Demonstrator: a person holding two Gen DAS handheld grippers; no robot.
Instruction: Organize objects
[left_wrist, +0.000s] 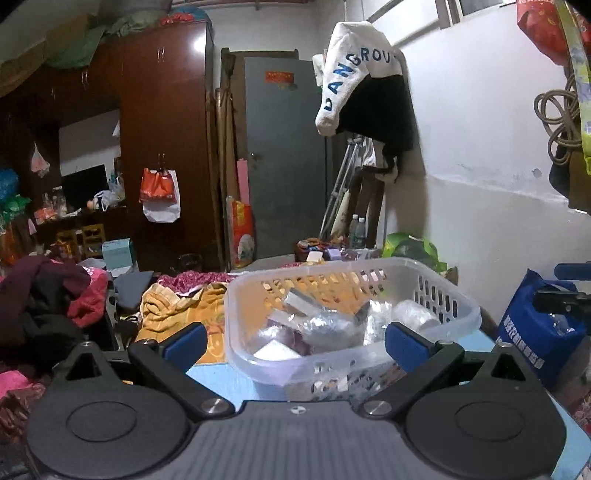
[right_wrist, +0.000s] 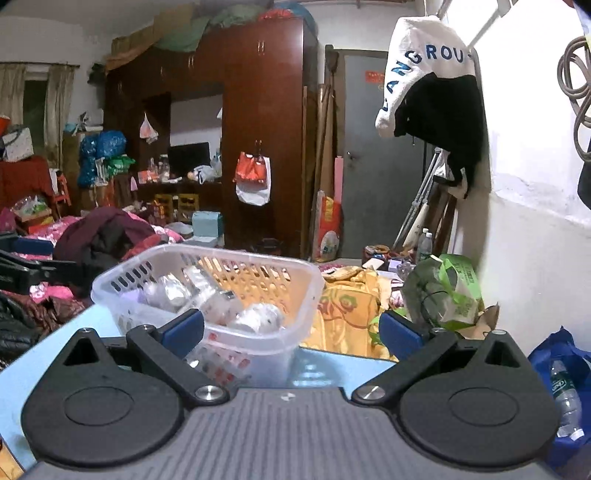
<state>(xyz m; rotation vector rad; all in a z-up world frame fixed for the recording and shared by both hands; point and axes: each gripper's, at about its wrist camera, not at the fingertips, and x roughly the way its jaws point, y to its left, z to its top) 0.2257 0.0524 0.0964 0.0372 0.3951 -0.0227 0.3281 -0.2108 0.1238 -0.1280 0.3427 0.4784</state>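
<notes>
Left gripper (left_wrist: 295, 341) spread wide, right gripper (right_wrist: 291, 332) likewise, both angled down by basket (left_wrist: 458, 314)

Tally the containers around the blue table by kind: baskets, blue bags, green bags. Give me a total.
clear plastic basket: 1
blue bag: 1
green bag: 1
Total: 3
The wrapped items inside the basket overlap too much to count.
</notes>
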